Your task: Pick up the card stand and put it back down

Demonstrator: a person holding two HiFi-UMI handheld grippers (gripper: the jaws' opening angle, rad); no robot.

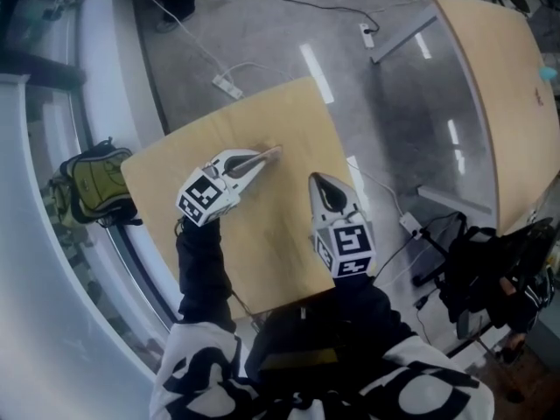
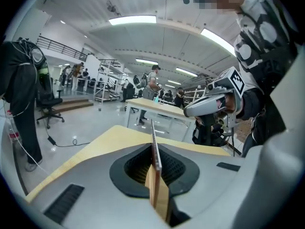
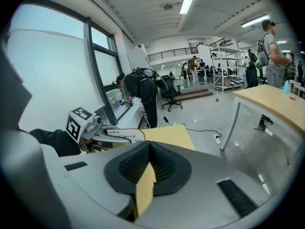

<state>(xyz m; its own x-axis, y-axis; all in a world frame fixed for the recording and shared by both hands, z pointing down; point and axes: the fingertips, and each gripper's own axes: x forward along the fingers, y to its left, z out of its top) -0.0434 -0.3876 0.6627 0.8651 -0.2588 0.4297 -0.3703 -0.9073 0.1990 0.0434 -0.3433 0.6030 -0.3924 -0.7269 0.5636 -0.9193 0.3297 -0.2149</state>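
On the small wooden table [image 1: 271, 243] my left gripper [image 1: 261, 160] is shut on the card stand [image 1: 272, 153], a thin flat plate that pokes out past its tips. In the left gripper view the card stand [image 2: 154, 144] shows edge-on, pinched between the dark pads. From the right gripper view it appears as a pale printed strip [image 3: 121, 134] in the left gripper [image 3: 133, 136], level above the tabletop. My right gripper [image 1: 317, 180] hovers to the right of it over the table, shut with nothing in it; its pads [image 3: 162, 163] meet.
A green backpack [image 1: 92, 182] lies on the floor left of the table. A larger wooden table [image 1: 503, 86] stands at the right, with a black bag and cables [image 1: 490, 261] below it. A power strip [image 1: 227, 86] lies on the floor behind. People stand far off in the hall.
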